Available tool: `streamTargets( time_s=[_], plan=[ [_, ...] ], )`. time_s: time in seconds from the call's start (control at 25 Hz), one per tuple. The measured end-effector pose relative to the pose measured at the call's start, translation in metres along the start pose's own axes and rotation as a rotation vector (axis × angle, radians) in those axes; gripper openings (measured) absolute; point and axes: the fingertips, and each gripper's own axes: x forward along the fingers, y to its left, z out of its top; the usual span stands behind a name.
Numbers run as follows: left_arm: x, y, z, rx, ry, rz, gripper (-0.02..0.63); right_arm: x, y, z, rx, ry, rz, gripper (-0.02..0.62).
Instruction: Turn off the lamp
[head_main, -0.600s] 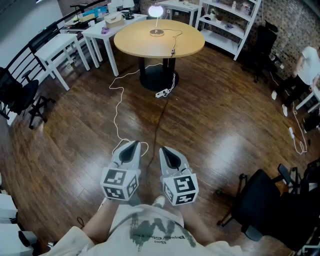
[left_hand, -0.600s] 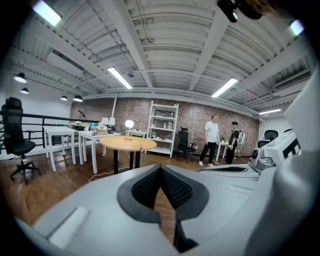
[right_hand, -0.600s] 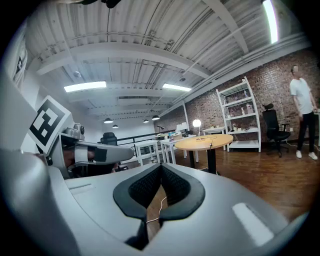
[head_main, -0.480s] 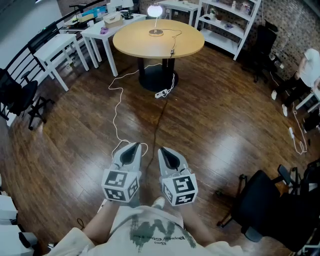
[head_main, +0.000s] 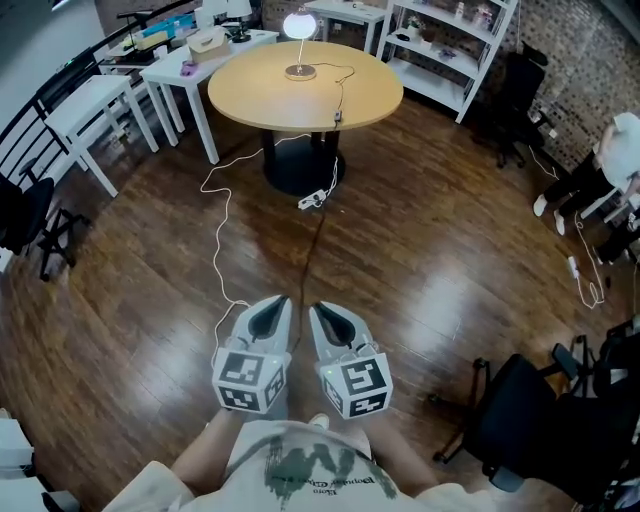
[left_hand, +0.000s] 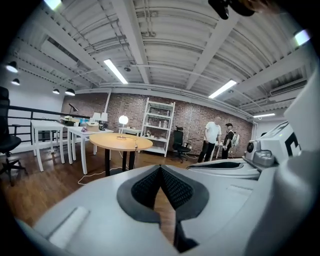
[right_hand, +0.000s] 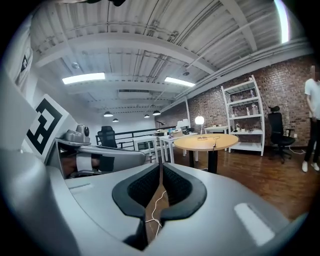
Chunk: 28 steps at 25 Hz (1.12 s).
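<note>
Jaws together, empty: left gripper (left_hand: 160, 169), right gripper (right_hand: 161, 166).

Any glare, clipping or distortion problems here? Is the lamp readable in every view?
Head view: the lamp globe is clipped to white, with a soft sheen on the wooden floor; otherwise sharp. Left gripper view: strong fisheye, dark corners, ceiling strip lights blown out, lamp small but visible. Right gripper view: same vignette, lamp a small bright dot.

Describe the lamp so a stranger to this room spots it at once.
Find the round wooden table on a black pedestal, ahead across the wood floor. Near its far edge stands the lamp: a thin stem on a round base. Its glowing white globe sets it apart from the cord beside it.
</note>
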Motion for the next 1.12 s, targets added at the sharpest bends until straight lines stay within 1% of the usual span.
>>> streamTargets(
  time_s=[0.24,0.52,0.68,0.8,1.12],
  plan=[
    [0.047,0.049,0.025,-0.014,0.006,-0.065,-0.005,0.067,-0.009,0.022,-0.003,0.026,-0.029,0.025],
    [0.084,0.104,0.055,-0.028,0.003,-0.143,-0.006,0.139,-0.005,0.053,-0.014,0.035,-0.066,0.028],
    [0.097,0.123,0.065,-0.020,0.005,-0.173,-0.005,0.164,-0.004,0.064,-0.016,0.032,-0.087,0.028],
    [0.107,0.136,0.067,-0.021,0.009,-0.188,-0.006,0.178,-0.007,0.066,-0.008,0.032,-0.103,0.028],
    [0.134,0.145,0.070,-0.017,0.020,-0.218,-0.005,0.200,-0.032,0.067,0.021,0.022,-0.133,0.028]
  ],
)
